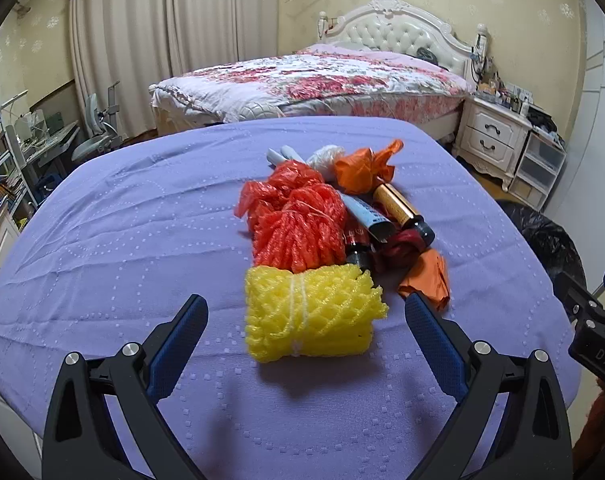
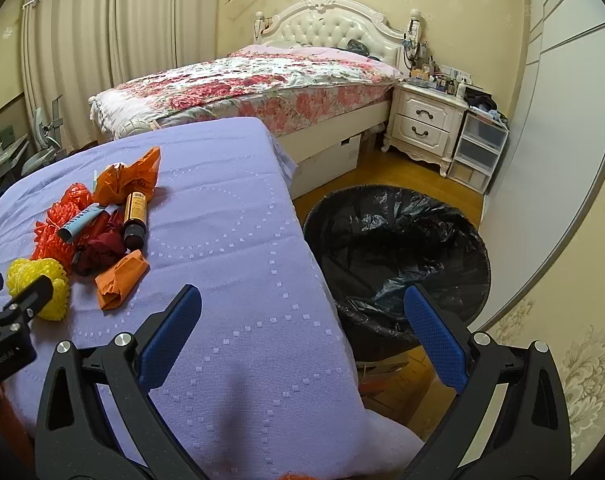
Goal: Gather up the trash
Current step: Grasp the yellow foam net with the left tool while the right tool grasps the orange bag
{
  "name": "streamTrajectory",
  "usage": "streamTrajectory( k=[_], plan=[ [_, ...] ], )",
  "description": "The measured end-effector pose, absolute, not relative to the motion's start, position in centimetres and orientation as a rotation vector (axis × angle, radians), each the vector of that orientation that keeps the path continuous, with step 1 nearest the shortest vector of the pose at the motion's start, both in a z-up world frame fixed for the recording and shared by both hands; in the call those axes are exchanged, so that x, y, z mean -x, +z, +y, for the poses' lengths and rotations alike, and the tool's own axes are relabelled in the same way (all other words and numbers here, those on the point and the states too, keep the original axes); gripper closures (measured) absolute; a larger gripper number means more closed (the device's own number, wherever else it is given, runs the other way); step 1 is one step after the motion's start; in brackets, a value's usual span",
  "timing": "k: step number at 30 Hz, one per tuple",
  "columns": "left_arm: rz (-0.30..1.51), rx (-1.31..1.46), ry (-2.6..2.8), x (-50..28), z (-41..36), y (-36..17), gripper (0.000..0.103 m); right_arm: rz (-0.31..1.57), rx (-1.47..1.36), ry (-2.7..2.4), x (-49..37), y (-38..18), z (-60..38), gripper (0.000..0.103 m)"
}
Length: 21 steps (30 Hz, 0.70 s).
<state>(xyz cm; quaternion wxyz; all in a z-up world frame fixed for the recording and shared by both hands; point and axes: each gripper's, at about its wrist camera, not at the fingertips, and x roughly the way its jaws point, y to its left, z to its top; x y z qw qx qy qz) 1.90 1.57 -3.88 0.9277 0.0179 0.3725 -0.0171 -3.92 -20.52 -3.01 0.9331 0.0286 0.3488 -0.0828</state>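
The yellow foam net (image 1: 312,314) lies on the purple surface (image 1: 122,240) between the wide-spread fingers of the left claw (image 1: 306,316); the right claw (image 2: 302,312), also wide, holds nothing.

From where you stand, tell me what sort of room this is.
A home bedroom, most likely: a bed with a tufted white headboard and floral quilt, a white nightstand beside it, and full-length curtains along the wall.
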Motion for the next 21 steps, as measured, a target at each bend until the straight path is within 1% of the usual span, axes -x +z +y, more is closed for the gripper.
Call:
streamTrajectory(
  k=[3, 4, 5, 6, 7, 9, 13, 21],
  plan=[
    [0.770, -0.054, -0.033, -2.0, 1.4, -4.3, 0.008, 0.716, -0.061, -0.167, 3.9, -3.1, -20.5, 0.004],
    [0.774, -0.058, -0.035, -2.0, 1.4, -4.4, 0.012, 0.717, -0.063, -0.165, 3.9, -3.1, -20.5, 0.004],
    [0.777, -0.061, -0.037, -2.1, 1.4, -4.5, 0.016, 0.718, -0.065, -0.162, 3.9, -3.2, -20.4, 0.004],
    [0.781, -0.064, -0.041, -2.2, 1.3, -4.7, 0.032, 0.719, -0.065, -0.159, 3.9, -3.2, -20.3, 0.004],
    [0.795, -0.062, -0.058, -2.3, 1.4, -4.8, 0.034, 0.721, -0.065, -0.155, 3.8, -3.3, -20.2, 0.004],
    [0.792, -0.062, -0.058, -2.3, 1.5, -4.9, 0.034, 0.723, -0.066, -0.148, 3.8, -3.3, -20.0, 0.004],
    [0.779, -0.082, -0.074, -2.0, 1.3, -4.8, 0.039, 0.729, -0.069, -0.134, 3.7, -3.2, -19.5, 0.004],
    [0.729, -0.079, -0.085, -0.6, 2.6, -3.6, 0.040, 0.739, -0.047, -0.051, 3.2, -2.9, -16.7, 0.004]
  ],
)
